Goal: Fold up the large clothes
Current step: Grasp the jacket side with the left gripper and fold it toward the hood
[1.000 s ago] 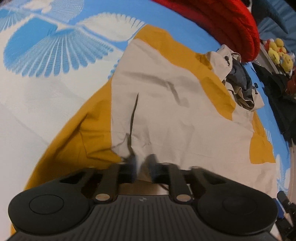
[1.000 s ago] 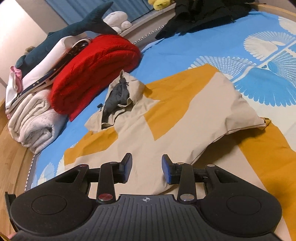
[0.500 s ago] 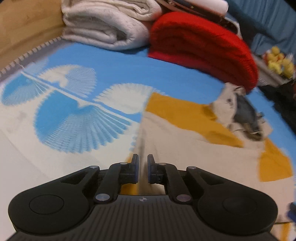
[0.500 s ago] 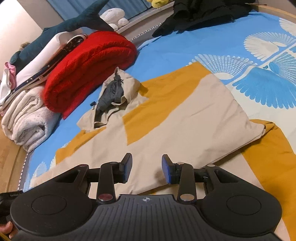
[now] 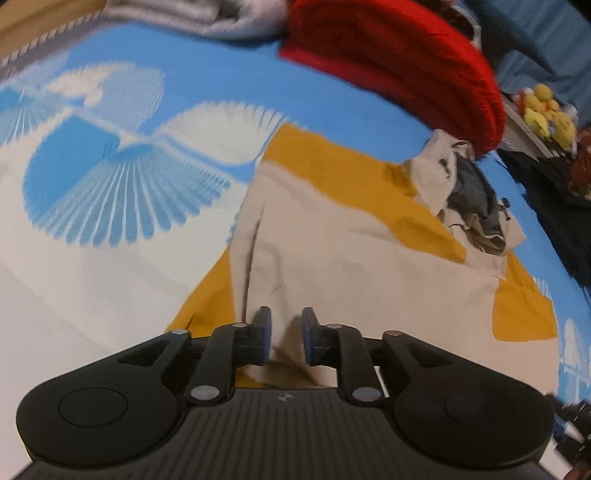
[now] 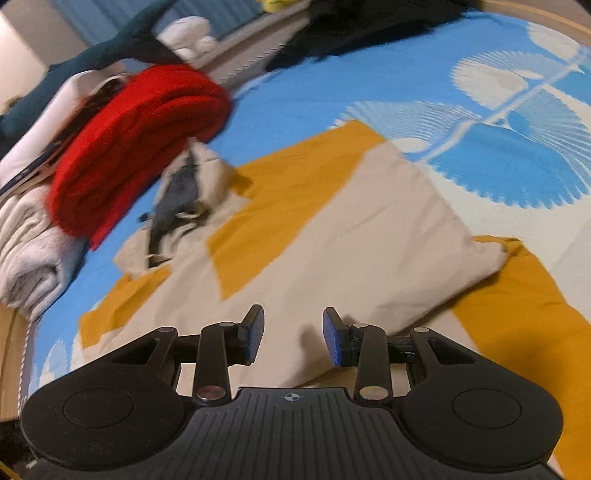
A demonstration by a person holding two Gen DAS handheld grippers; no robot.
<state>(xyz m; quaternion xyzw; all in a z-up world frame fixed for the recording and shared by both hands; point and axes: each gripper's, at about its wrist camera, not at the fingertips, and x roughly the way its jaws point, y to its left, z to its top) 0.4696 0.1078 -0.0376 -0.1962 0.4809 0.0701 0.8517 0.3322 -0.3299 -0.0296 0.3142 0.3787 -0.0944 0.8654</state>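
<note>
A large beige and mustard hooded jacket (image 5: pixel 362 258) lies spread on the bed, its hood (image 5: pixel 469 199) bunched at the far end near the red blanket. A sleeve is folded over its body. It also shows in the right wrist view (image 6: pixel 332 236). My left gripper (image 5: pixel 286 338) is open and empty, low over the jacket's near beige edge. My right gripper (image 6: pixel 293 338) is open wider and empty, just above the beige cloth near the hem.
A blue and white patterned bedsheet (image 5: pixel 110 192) covers the bed. A folded red blanket (image 5: pixel 399 70) and rolled white bedding (image 6: pixel 26 251) lie by the hood. Dark clothes (image 6: pixel 369 26) and yellow plush toys (image 5: pixel 546 114) sit at the far edge.
My left gripper was nearly shut half a second ago and has opened; it tipped up toward the blankets, then back down over the jacket. My right gripper drifted slightly and stayed open.
</note>
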